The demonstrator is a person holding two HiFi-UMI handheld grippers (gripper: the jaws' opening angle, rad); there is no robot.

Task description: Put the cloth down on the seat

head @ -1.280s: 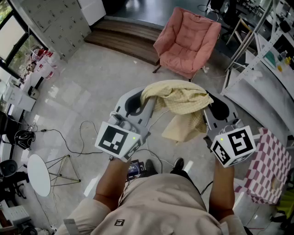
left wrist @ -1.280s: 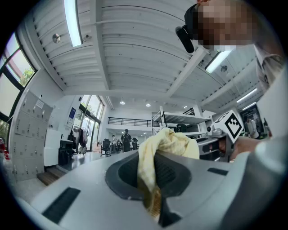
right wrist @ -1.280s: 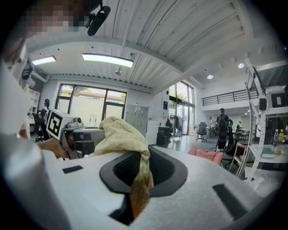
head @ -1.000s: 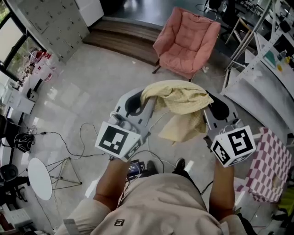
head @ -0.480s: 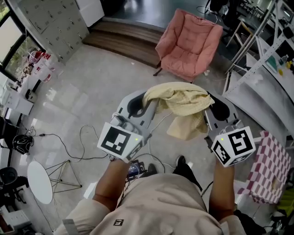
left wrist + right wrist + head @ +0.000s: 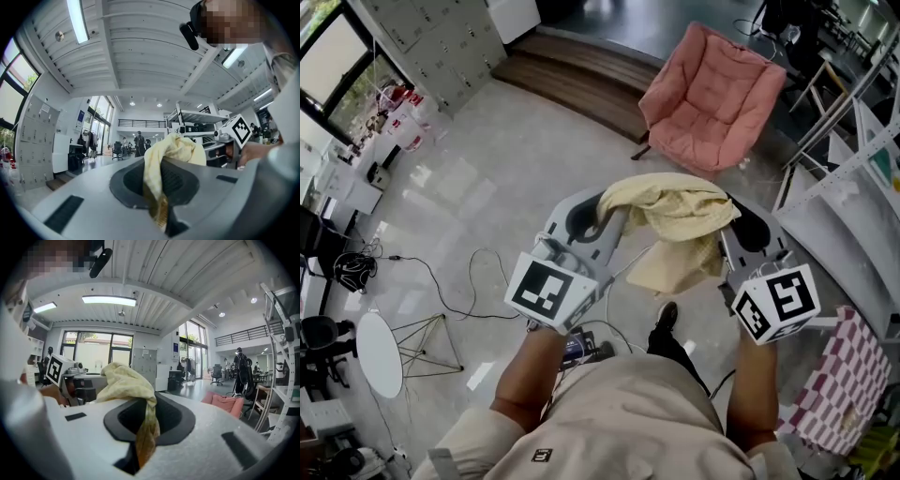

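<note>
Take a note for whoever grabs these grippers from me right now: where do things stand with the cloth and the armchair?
Left gripper: shut on one end of the yellow cloth.
Right gripper: shut on the other end; the cloth sags between them, up in the air.
Pink armchair: ahead across the floor, cloth not on it yet.
Done: cloth held by both grippers.
Left: carry it to the armchair, lower it onto the seat, open both grippers.

Glossy grey floor [image 6: 487,169], tall windows [image 6: 93,350]
</note>
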